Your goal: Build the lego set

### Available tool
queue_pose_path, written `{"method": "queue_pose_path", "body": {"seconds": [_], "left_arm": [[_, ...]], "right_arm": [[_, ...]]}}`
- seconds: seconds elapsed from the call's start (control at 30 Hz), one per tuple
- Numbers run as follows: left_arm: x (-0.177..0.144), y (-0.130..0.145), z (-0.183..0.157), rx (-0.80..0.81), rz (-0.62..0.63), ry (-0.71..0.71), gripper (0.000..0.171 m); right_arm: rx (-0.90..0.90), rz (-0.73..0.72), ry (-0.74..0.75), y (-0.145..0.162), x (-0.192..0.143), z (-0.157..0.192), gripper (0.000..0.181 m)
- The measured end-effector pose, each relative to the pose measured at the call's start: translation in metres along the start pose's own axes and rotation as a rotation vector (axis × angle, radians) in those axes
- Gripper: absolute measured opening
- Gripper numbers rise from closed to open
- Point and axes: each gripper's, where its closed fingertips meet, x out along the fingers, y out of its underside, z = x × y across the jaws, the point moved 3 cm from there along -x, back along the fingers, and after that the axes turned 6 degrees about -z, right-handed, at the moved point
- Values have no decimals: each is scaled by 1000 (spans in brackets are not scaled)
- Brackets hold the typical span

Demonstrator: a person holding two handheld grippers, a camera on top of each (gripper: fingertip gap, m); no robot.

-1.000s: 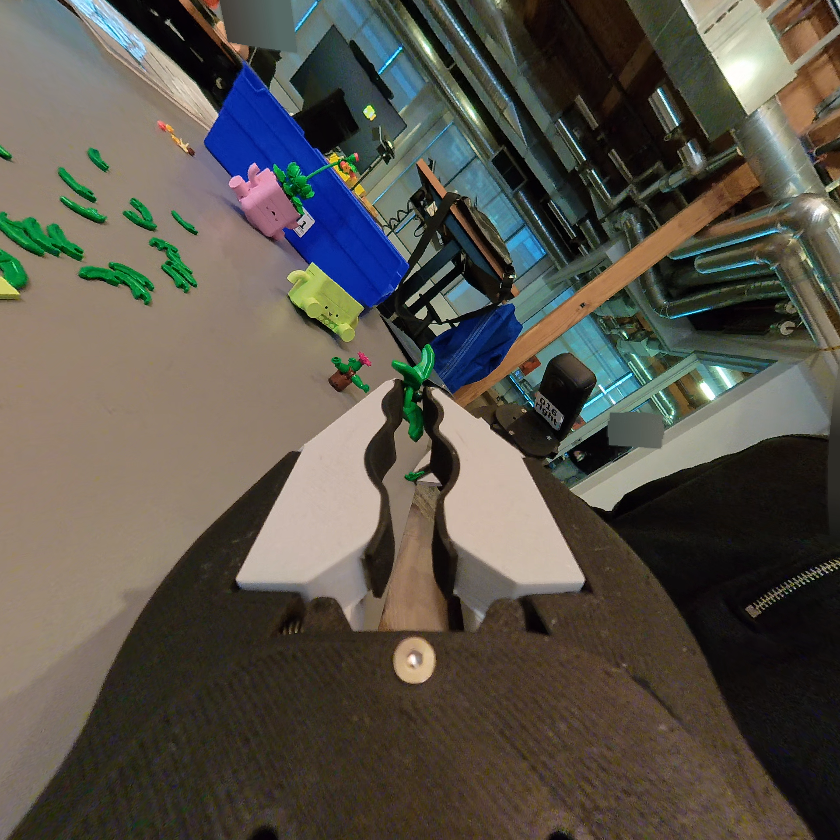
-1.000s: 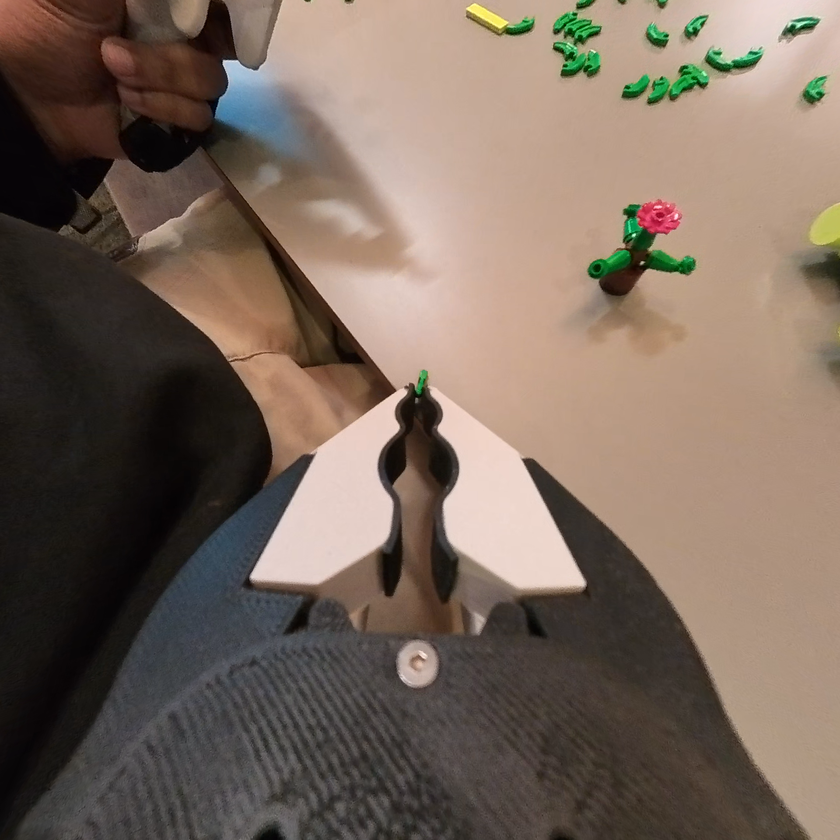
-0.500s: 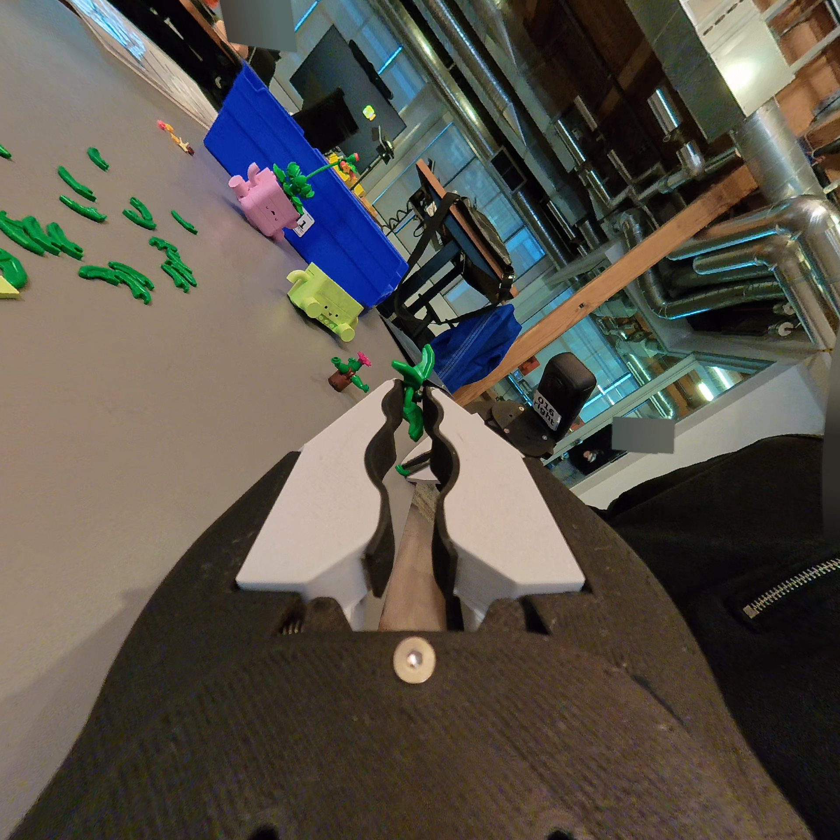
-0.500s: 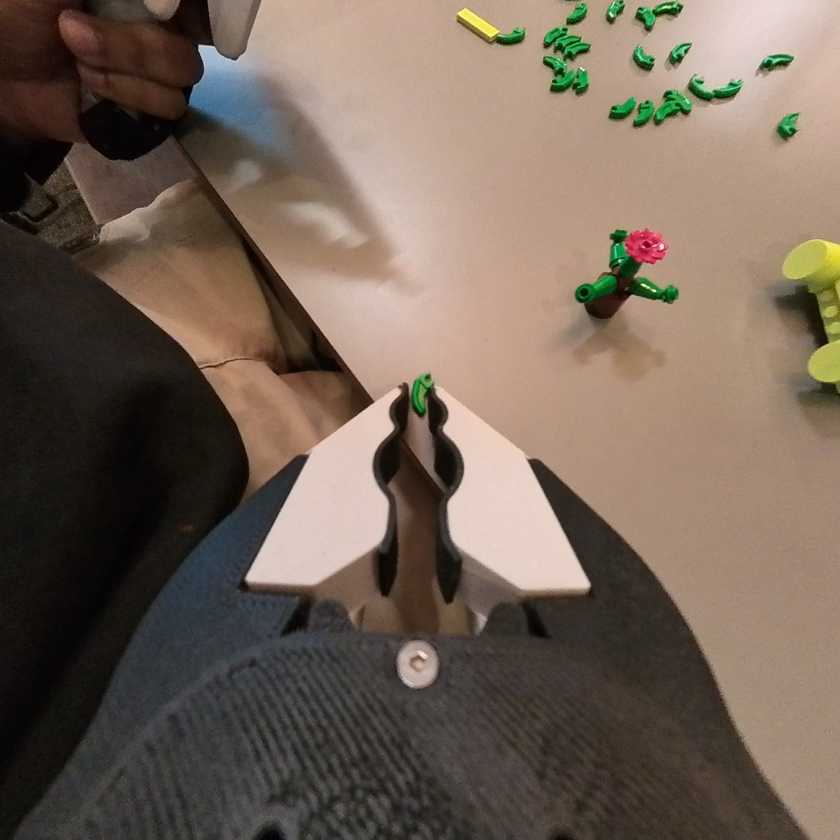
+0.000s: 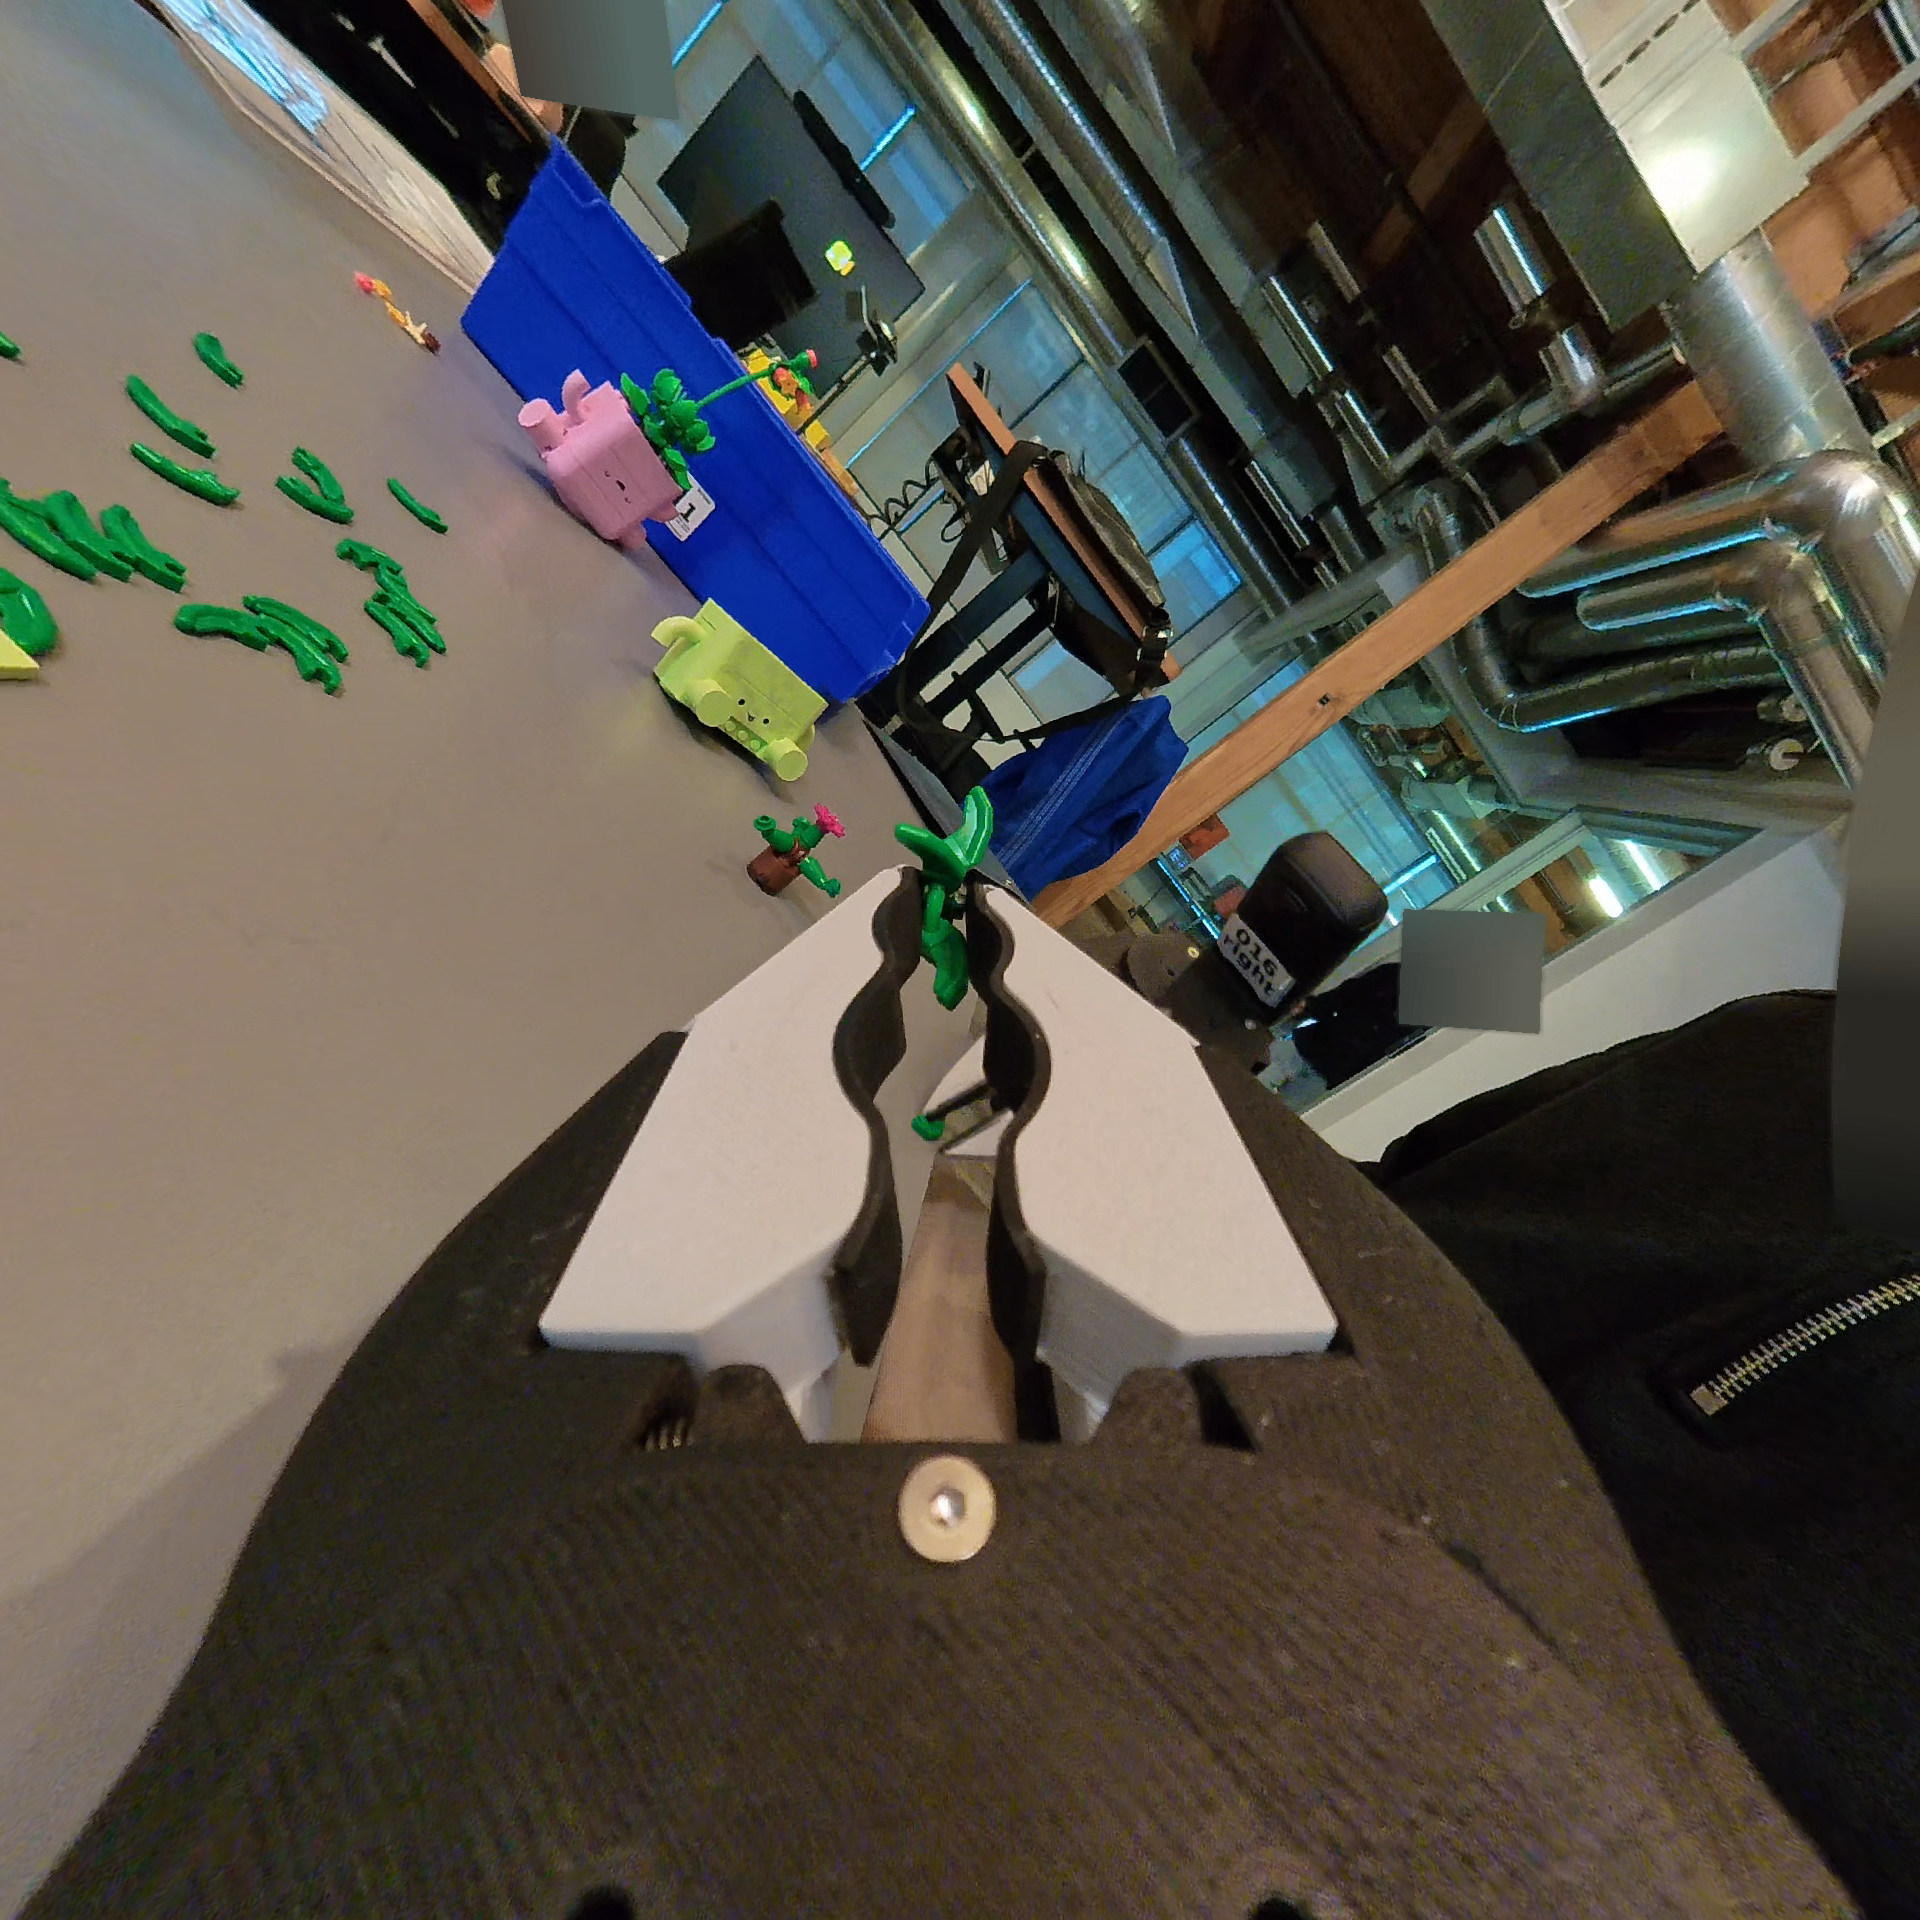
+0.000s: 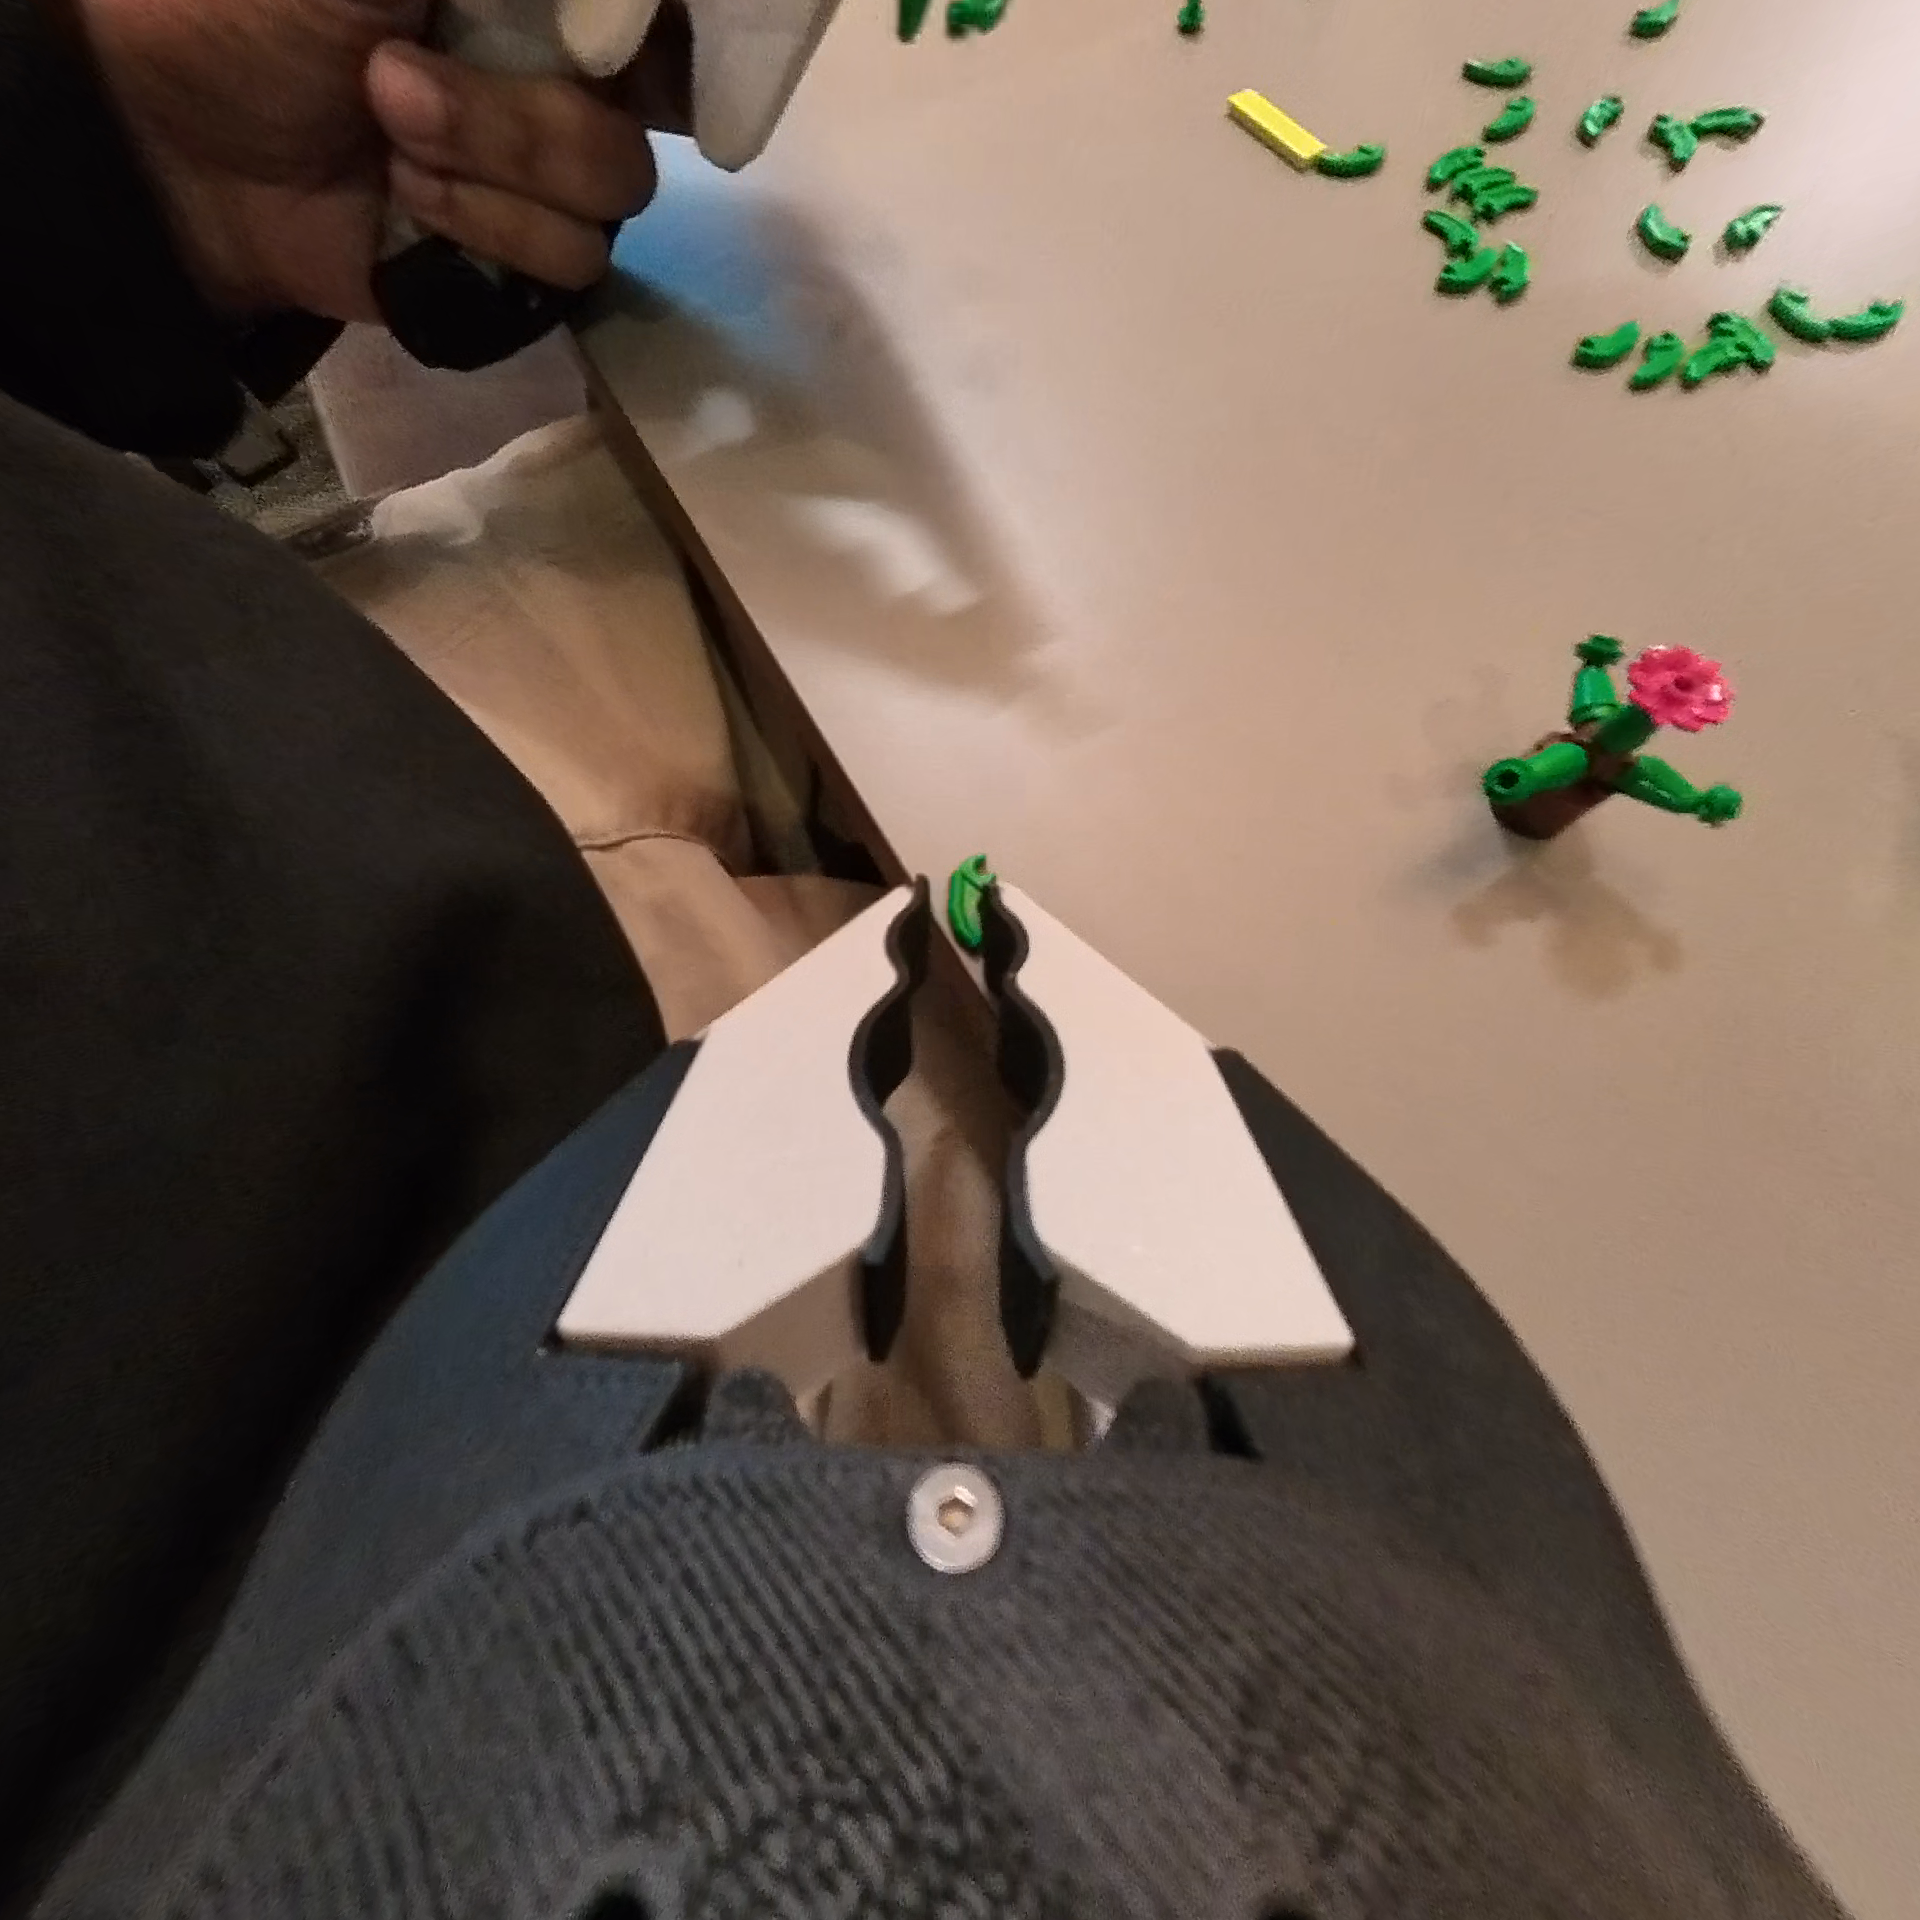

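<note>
A green plastic lego stem with pointed leaves (image 5: 943,904) is grasped between the tips of the left hand-held gripper (image 5: 940,920). Its long axis runs along the two fingers, and the leafy end sticks out past the tips, pointing away from the camera and above the edge of the grey desk (image 5: 312,935).

In the right wrist view, a small curved green lego leaf piece (image 6: 968,902) is seen at the tips of the right hand-held gripper (image 6: 954,914). It lies against the inner side of the right finger, with its long axis along the fingers. A narrow gap shows between the piece and the left finger, so it cannot be told whether the piece is really clamped.

On the desk a small brown lego pot with green arms and a pink flower (image 6: 1610,743) stands well apart from both hand-held grippers. Many loose green curved lego pieces (image 6: 1486,208) are scattered farther away, beside a flat yellow lego tile (image 6: 1276,127). A lime-green lego block figure (image 5: 740,698) and a pink lego block figure (image 5: 603,468) lie near a blue plastic bin (image 5: 727,468).
</note>
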Motion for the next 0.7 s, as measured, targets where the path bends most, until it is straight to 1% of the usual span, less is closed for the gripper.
{"method": "queue_pose_path", "body": {"seconds": [0.2, 0.43, 0.7], "left_arm": [[0, 0, 0, 0, 0, 0, 5], [0, 0, 0, 1, 0, -1, 5], [0, 0, 0, 1, 0, -1, 5]], "right_arm": [[-16, -8, -18, 0, 1, 6, 11], [-58, 18, 11, 2, -2, 7, 11], [-51, 15, 14, 5, -7, 10, 11]]}}
